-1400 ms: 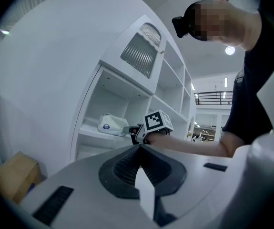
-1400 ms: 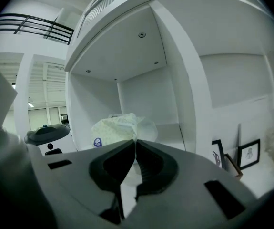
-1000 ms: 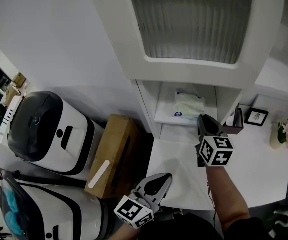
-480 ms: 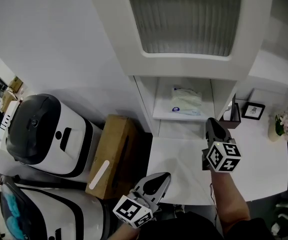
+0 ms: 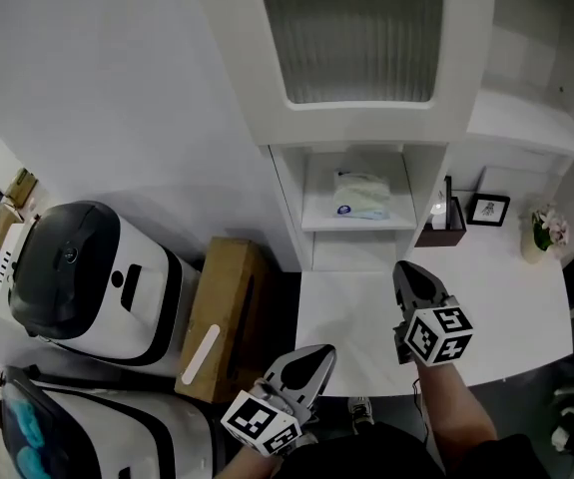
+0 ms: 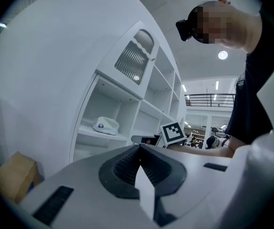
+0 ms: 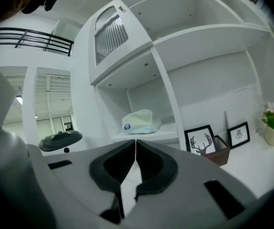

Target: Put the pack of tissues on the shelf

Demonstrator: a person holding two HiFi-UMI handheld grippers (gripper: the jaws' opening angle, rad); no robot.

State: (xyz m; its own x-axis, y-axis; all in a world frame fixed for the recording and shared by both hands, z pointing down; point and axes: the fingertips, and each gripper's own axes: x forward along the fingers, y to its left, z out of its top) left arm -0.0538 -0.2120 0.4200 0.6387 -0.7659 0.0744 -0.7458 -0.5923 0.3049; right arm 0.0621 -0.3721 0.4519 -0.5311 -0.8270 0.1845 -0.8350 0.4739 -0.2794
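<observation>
Well beyond both closed, empty jaws, the tissue pack (image 5: 359, 194) lies on the shelf (image 5: 316, 218).

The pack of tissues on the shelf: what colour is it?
Pale whitish-green pack of tissues with a blue label, clearest in the right gripper view.

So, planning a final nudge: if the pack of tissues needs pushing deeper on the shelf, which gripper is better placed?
Probably right. The right gripper is over the table, before the shelf holding the pack of tissues, jaws shut and empty. The left gripper hangs off the table's near corner, farther away.
</observation>
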